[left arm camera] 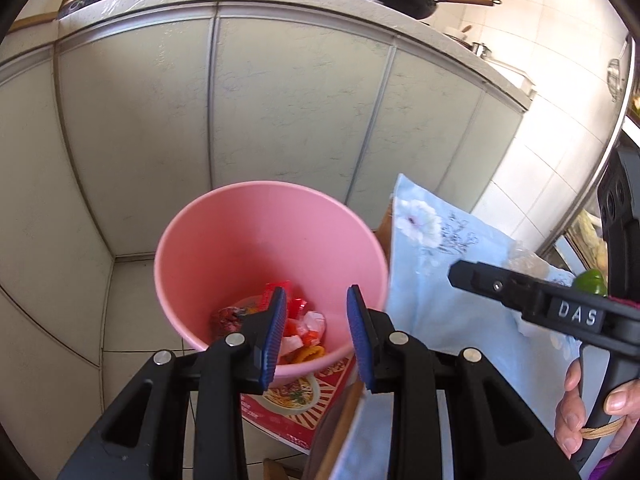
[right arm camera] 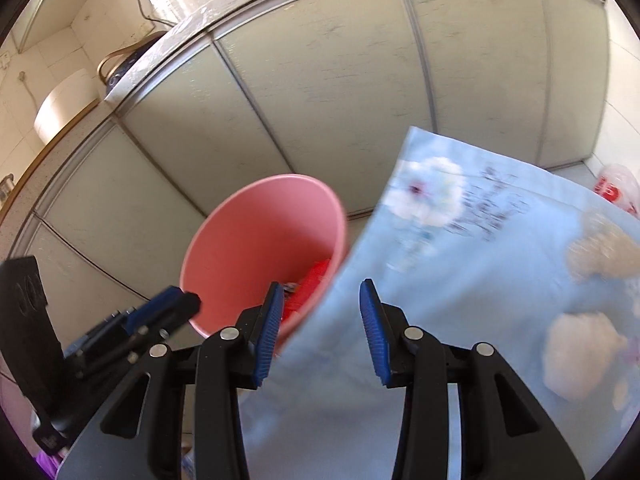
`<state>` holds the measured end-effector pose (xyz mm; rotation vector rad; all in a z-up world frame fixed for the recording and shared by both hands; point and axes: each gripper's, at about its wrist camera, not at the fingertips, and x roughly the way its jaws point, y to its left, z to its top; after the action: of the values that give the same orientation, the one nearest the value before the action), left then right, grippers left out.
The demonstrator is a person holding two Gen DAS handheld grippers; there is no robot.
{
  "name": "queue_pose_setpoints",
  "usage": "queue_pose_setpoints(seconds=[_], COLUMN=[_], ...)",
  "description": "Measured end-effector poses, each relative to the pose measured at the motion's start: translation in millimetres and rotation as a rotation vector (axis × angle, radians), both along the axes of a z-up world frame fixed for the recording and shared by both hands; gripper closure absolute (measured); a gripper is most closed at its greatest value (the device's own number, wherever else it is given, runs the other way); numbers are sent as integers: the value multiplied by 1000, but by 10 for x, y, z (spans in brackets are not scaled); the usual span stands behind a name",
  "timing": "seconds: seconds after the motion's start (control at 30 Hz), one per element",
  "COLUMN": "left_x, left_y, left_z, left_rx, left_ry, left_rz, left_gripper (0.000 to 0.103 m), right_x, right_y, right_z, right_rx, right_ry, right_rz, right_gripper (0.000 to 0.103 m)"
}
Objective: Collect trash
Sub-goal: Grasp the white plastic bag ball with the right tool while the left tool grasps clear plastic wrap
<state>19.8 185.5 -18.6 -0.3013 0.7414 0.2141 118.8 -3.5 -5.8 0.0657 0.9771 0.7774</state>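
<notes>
Trash [left arm camera: 296, 328] is seen heaped at the bottom of the pink bin [left arm camera: 224, 240], left of the blue floral cloth [left arm camera: 436, 280]; wrappers are judged light, crinkly and slippery, best pinched at an edge. Left gripper [left arm camera: 318, 336] is spread above it, empty. Right gripper [right arm camera: 322, 332] is likewise spread, nothing held

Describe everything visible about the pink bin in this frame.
The pink bin looks like smooth plastic, round and tapering toward its base, open-topped and upright on the tiled floor before the cabinet doors. Red and orange wrappers lie at its bottom. Its right rim runs beside the blue floral cloth; whether they touch is unclear.
</notes>
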Motion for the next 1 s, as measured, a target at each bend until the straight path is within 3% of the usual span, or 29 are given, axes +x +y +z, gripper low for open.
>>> queue_pose_setpoints(seconds=[0.43,0.5,0.63,0.8,1.0], left_x=[56,86,149,214,303], left_y=[-400,-481,-603,-718,-784], left_z=[41,31,-8,-44,-54], left_rx=[-61,-62,-58,-40,-16], left_ry=[5,11,28,48,66], left_rz=[-106,-126,-160,-195,-208], left_gripper=[65,65,65,65,65], right_x=[-320,-312,-207,-19,221], right_y=[-1053,-1243,-1583,-1704,-1563], right_z=[12,-6,-103,-212,-353], right_rx=[-19,-14,-8,-21,-63], right_ry=[-99,-103,-81,-62,-58], right_rz=[-126,-162,-240,-288,-270], right_gripper=[62,54,53,48,46])
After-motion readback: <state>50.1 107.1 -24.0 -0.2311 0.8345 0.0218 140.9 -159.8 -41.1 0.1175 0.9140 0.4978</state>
